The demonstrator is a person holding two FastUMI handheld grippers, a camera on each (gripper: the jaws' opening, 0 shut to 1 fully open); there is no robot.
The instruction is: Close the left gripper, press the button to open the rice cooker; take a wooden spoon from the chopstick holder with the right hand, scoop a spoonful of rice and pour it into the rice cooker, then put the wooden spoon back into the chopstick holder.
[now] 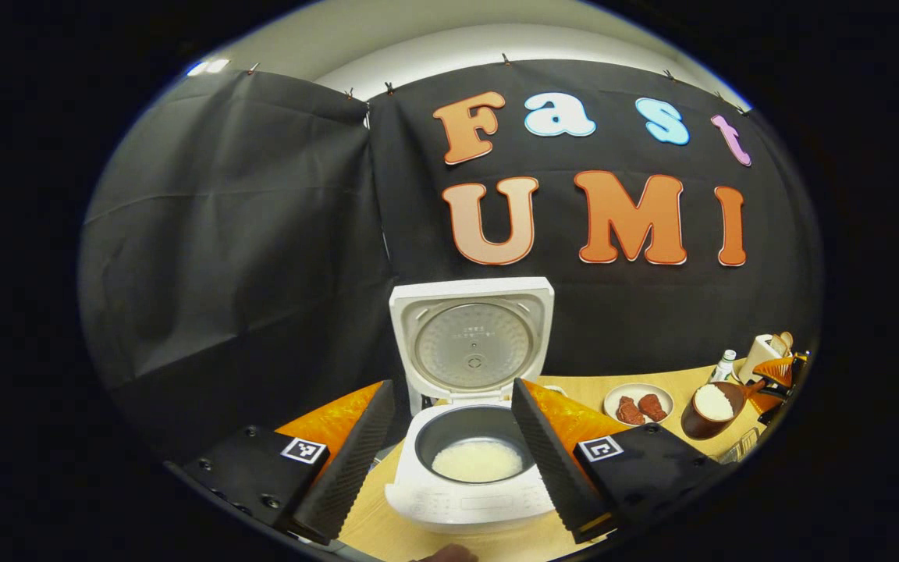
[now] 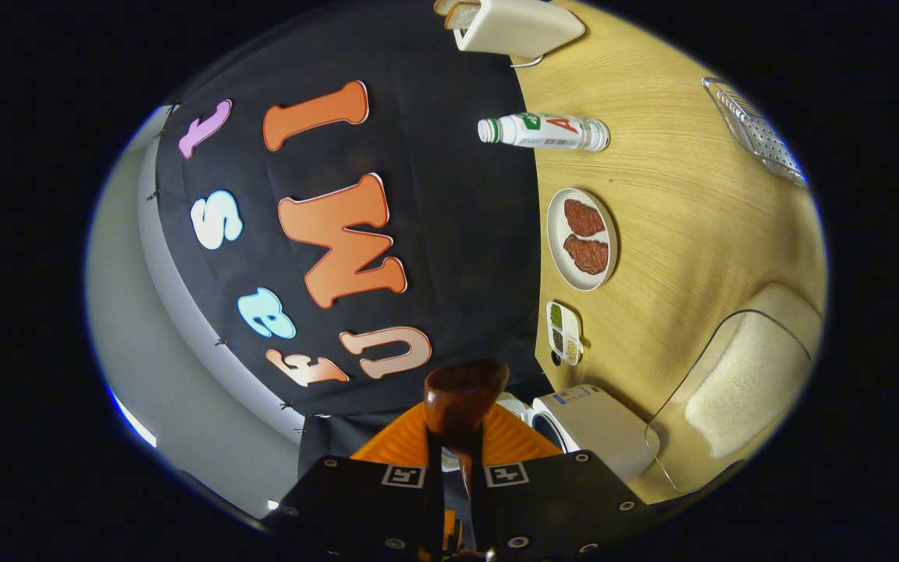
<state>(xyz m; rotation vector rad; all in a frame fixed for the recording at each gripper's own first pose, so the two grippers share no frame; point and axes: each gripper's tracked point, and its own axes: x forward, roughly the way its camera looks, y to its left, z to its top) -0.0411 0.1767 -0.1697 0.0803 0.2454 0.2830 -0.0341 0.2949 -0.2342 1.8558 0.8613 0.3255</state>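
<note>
While the rice cooker sits with its lid standing straight up, the left gripper hangs in front of it with its two fingers spread wide apart and nothing between them. Inside the dark pot lies a flat patch of white rice.

Over on the far right of the left gripper view, I can see a dark wooden spoon heaped with rice, held out over the table, near the pale chopstick holder. The plate of red meat sits between it and the cooker.

In the right gripper view, the right gripper has both fingers squeezed tight on the spoon handle, and the brown spoon sticks up out of them. This view is tipped on its side, so the table looks like a wall. A clear tub of rice sits close by, with a bottle farther off.

I think the spoon is stiff and light, and smooth wood can slip, so the squeeze should be firm. Holding it low on the handle, as it is held, looks right, because the bowl end stays free. The rice is loose and will roll off if the spoon leans. So the spoon should be kept flat until it is over the pot, then tipped slowly.
</note>
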